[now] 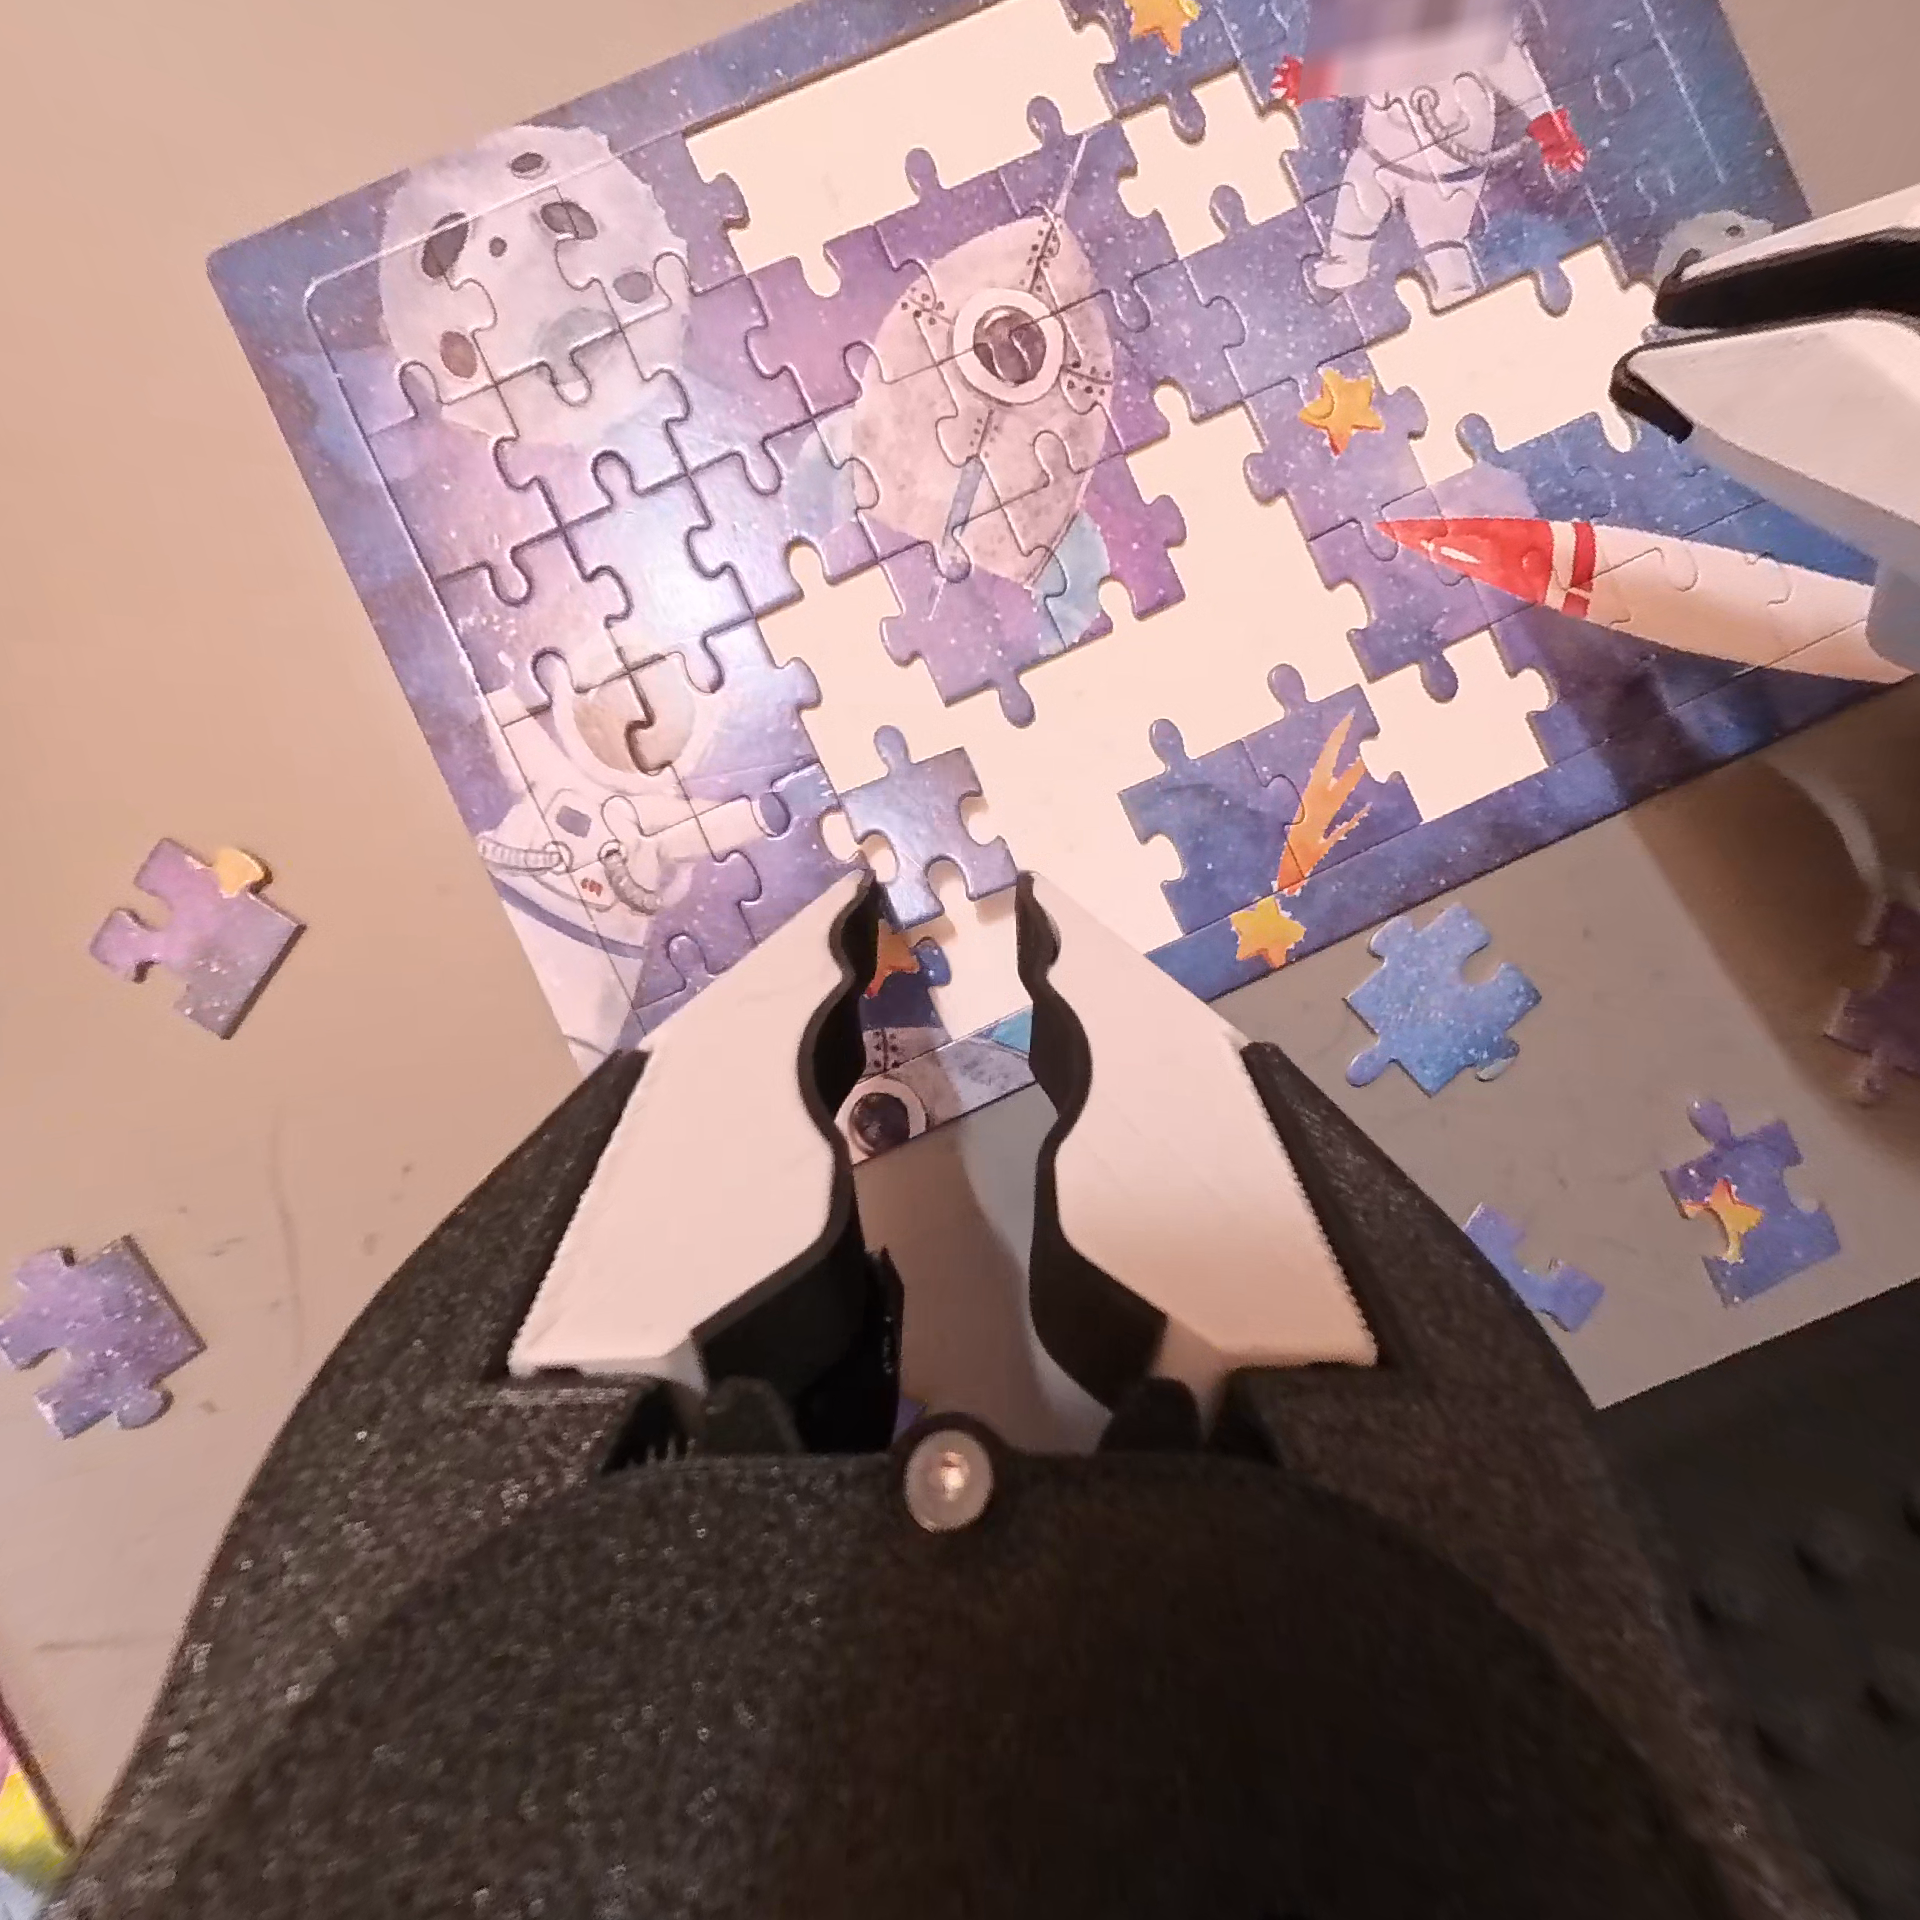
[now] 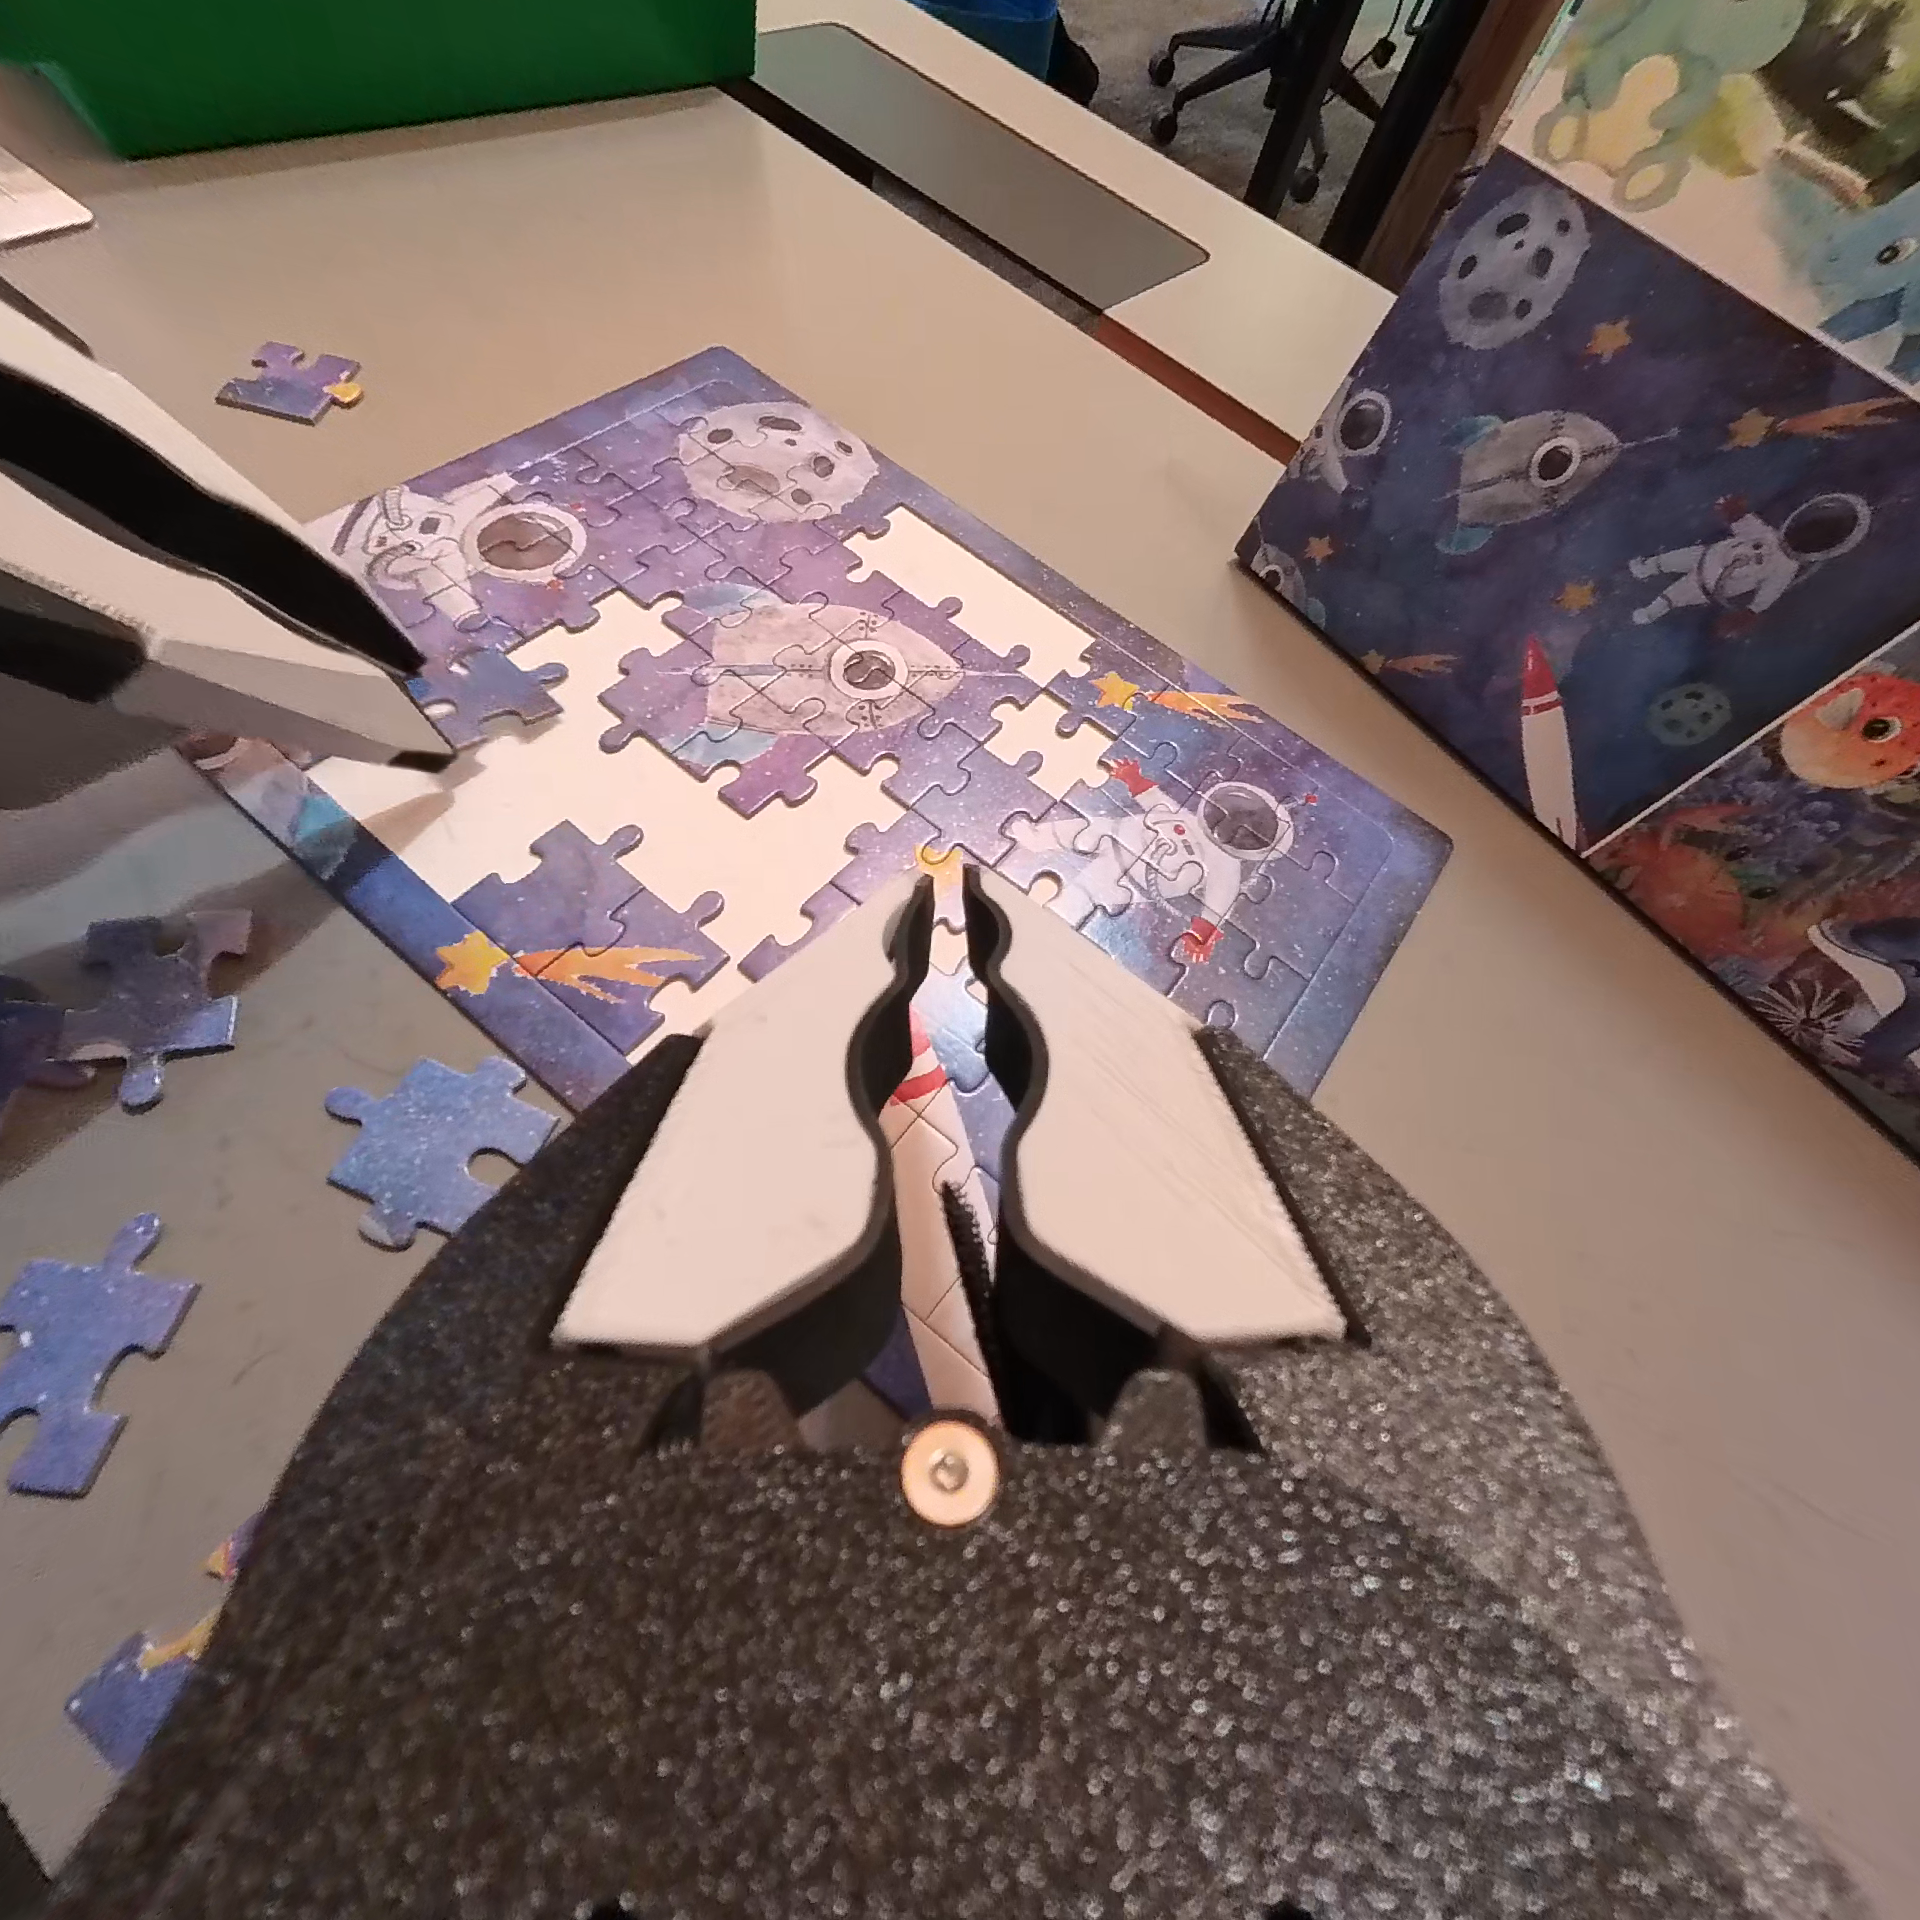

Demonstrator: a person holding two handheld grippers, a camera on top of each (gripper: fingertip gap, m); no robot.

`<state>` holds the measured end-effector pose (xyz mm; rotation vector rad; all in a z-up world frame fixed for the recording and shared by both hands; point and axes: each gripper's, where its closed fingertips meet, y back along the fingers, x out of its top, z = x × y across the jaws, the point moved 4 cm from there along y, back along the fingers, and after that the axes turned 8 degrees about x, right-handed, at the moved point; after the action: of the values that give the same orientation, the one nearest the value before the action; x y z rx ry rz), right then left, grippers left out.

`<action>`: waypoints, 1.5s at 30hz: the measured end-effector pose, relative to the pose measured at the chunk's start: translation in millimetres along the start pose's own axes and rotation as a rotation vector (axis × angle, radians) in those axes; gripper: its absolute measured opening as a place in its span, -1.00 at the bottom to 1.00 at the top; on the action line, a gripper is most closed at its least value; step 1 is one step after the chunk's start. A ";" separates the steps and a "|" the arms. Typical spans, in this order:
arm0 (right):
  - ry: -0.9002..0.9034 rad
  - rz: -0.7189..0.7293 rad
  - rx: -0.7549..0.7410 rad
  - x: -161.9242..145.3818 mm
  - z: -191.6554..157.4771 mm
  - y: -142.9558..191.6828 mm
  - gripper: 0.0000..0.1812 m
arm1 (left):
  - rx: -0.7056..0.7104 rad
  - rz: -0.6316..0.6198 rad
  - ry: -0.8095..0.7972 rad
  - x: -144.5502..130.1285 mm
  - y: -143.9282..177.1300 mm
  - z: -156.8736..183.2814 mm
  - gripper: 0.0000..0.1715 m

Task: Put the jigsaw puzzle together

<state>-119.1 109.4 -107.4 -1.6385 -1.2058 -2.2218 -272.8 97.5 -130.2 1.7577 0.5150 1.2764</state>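
1. Beige tabletop point(image 2: 1507, 1299) carries everything, with loose blue and purple pieces scattered on it close to both grippers: a blue loose piece point(image 1: 1439, 1003) just off the puzzle's near edge, a star-marked piece point(image 1: 1751, 1210) beside it, and two purple pieces point(image 1: 197, 935) on the other side.
2. Left gripper point(image 1: 943, 891) sits low over the puzzle's near edge, its jaws a narrow gap apart, and a dark blue piece point(image 1: 925, 821) lies right at its fingertips. Whether the tips actually pinch that piece or only touch its edge is hard to tell; in the right wrist view the tips appear to close over its corner point(image 2: 499, 686).
3. Right gripper point(image 2: 943, 883) hovers over the rocket point(image 1: 1496, 566) side of the board, jaws nearly together with only a slim slit between them and nothing in it.
4. Jigsaw puzzle point(image 2: 1371, 831) lies flat in its frame, partly assembled: the moon, two astronauts, the grey spaceship point(image 1: 987, 416) and the comet corner are in place, with white gaps around the middle.
5. Further back on the right, a picture box point(image 2: 1558, 468) showing the same space scene stands propped at a tilt, well apart from the board.
6. Beyond it, a green box point(image 2: 416, 62) sits at the table's far edge, and office chair legs point(image 2: 1236, 73) show on the floor behind.
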 end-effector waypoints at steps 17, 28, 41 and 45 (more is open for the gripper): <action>0.021 -0.010 -0.012 -0.4 -0.8 -0.9 -0.94 | -0.078 0.054 0.048 -21.6 23.4 -26.4 -0.47; 0.023 -0.011 -0.011 -0.7 -0.2 -1.5 -0.94 | -0.149 0.142 -0.164 -11.6 -2.2 -30.3 -0.56; -0.006 0.002 -0.012 0.1 4.3 0.9 -0.94 | -0.106 0.150 -0.200 -13.6 -2.2 -32.5 -0.69; 0.002 -0.002 -0.019 -0.4 4.2 0.8 -0.94 | -0.068 0.174 -0.203 -10.5 6.8 -37.6 -0.70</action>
<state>-115.4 111.5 -106.9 -1.6419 -1.1897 -2.2424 -312.1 101.4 -127.0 1.8808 0.2041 1.2010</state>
